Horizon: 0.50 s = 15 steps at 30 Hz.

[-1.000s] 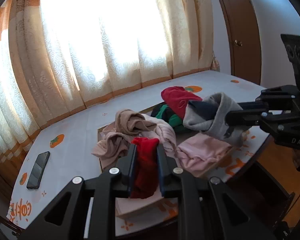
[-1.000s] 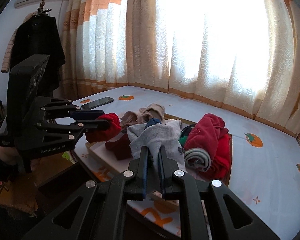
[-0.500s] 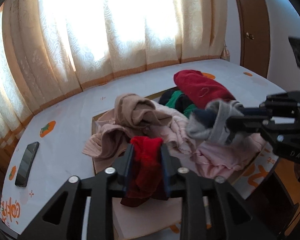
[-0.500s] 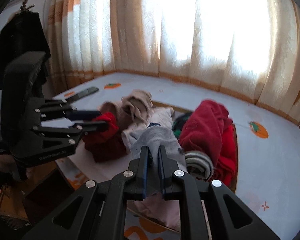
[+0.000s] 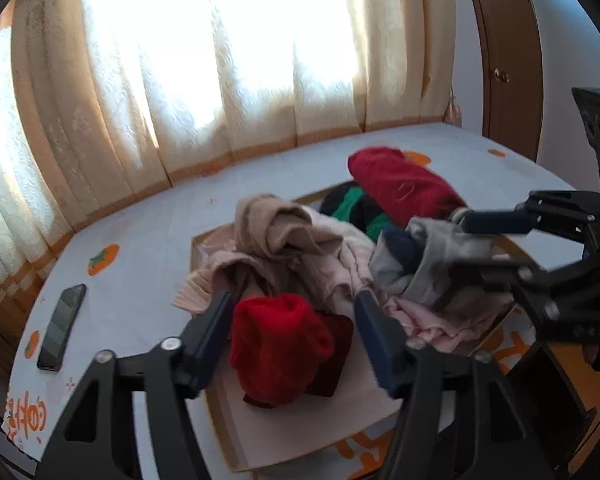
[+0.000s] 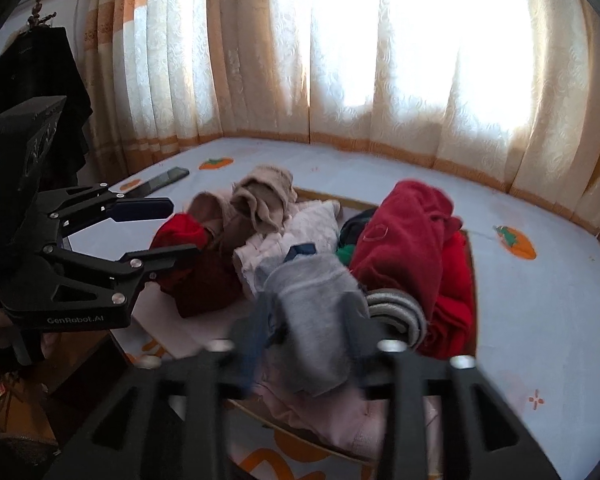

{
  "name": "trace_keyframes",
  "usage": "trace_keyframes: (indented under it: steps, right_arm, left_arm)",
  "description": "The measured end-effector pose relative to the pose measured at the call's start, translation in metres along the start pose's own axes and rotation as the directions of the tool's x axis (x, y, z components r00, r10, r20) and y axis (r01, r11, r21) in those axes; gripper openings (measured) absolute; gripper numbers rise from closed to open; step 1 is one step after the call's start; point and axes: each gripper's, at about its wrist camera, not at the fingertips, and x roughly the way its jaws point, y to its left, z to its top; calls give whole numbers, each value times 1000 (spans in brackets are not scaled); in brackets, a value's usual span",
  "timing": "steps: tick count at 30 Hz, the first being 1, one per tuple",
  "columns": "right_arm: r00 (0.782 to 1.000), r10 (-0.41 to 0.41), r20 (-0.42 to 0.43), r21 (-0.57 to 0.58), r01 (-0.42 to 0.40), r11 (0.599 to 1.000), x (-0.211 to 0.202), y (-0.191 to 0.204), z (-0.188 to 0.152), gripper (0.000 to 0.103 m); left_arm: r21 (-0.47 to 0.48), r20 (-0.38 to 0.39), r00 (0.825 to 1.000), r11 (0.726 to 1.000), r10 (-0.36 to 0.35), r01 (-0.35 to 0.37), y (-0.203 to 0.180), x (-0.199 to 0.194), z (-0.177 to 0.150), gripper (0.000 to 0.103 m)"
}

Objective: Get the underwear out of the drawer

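A shallow wooden tray (image 5: 236, 412) lies on the tablecloth with a pile of clothes. My left gripper (image 5: 292, 312) is open, its fingers on either side of a red underwear piece (image 5: 278, 348) that rests on the tray's pink lining; it also shows in the right wrist view (image 6: 180, 232). My right gripper (image 6: 308, 312) is open around a grey underwear piece (image 6: 312, 304) with a navy band, which lies on the pink clothes. The right gripper also shows in the left wrist view (image 5: 484, 240), the left gripper in the right wrist view (image 6: 172, 228).
Beige clothes (image 5: 276, 228), a dark red garment (image 5: 400, 184) and a green-black one (image 5: 352, 208) fill the tray's far side. A black phone (image 5: 60, 326) lies at the left on the tablecloth. Curtains hang behind. An open drawer cavity (image 5: 548, 392) shows below at right.
Both grippers have opened and let go of their pieces. The red piece now rests on the tray lining, the grey piece on the pink clothes. Both grippers came lower towards the tray.
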Motion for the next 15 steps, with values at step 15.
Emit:
trace_keyframes:
  steps: [15]
  right_arm:
    - [987,-20,157,57,11,998,-78,6,-13,73]
  left_arm:
    - [-39,129,991,999,-21,26,-1,-74,-5,84]
